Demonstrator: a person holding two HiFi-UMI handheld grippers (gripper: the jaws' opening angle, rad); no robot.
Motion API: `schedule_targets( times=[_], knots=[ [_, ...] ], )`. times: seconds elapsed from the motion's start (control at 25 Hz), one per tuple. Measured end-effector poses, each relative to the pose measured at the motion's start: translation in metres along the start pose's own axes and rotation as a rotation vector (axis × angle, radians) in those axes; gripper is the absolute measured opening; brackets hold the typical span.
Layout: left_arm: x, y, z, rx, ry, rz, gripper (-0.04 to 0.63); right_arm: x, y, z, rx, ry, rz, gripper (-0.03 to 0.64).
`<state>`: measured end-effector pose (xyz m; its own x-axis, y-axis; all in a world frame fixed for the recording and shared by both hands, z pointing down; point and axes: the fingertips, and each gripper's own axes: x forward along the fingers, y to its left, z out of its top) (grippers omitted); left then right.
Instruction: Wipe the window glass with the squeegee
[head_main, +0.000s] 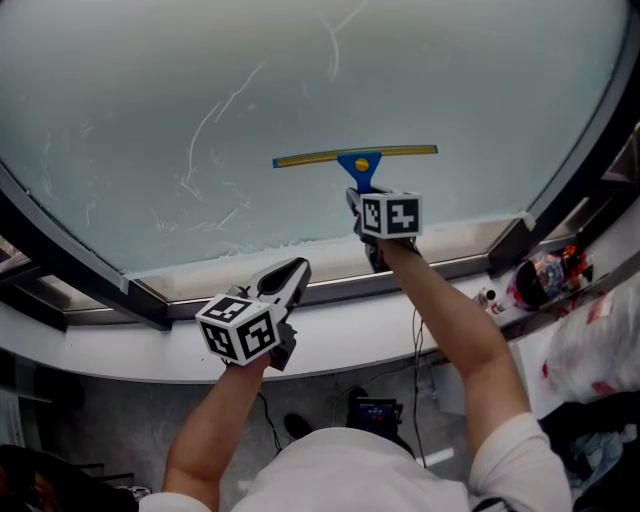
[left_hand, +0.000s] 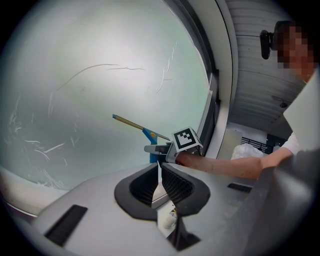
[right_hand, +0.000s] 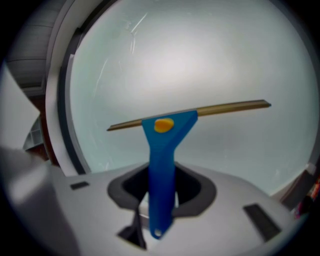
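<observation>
A blue squeegee (head_main: 358, 163) with a yellow knob and a long brass-coloured blade lies against the frosted window glass (head_main: 300, 100), blade level, low on the pane. My right gripper (head_main: 364, 205) is shut on its blue handle (right_hand: 161, 175), which stands upright between the jaws in the right gripper view; the blade (right_hand: 190, 115) spans the glass there. Down by the sill, my left gripper (head_main: 292, 275) is shut with nothing in it. In the left gripper view its jaws meet (left_hand: 160, 181), and the squeegee (left_hand: 145, 132) and the right gripper's marker cube (left_hand: 186, 139) show beyond.
Faint streaks (head_main: 215, 120) mark the glass left of the squeegee. A white sill (head_main: 420, 300) and dark frame bars (head_main: 60, 265) border the pane. Small items and a bag (head_main: 545, 280) sit at the right end of the sill. Cables and a device (head_main: 375, 410) lie on the floor below.
</observation>
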<state>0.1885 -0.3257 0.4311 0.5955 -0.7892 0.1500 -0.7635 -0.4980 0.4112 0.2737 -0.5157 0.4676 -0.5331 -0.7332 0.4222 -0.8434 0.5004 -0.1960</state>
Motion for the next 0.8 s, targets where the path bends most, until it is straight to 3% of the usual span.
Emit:
schedule_targets(
  times=[0.8],
  knots=[
    [0.006,0.023,-0.033,-0.061,0.044,0.03,0.046,0.03,-0.007,-0.059,-0.041,0.105,-0.013,0.14]
  ],
)
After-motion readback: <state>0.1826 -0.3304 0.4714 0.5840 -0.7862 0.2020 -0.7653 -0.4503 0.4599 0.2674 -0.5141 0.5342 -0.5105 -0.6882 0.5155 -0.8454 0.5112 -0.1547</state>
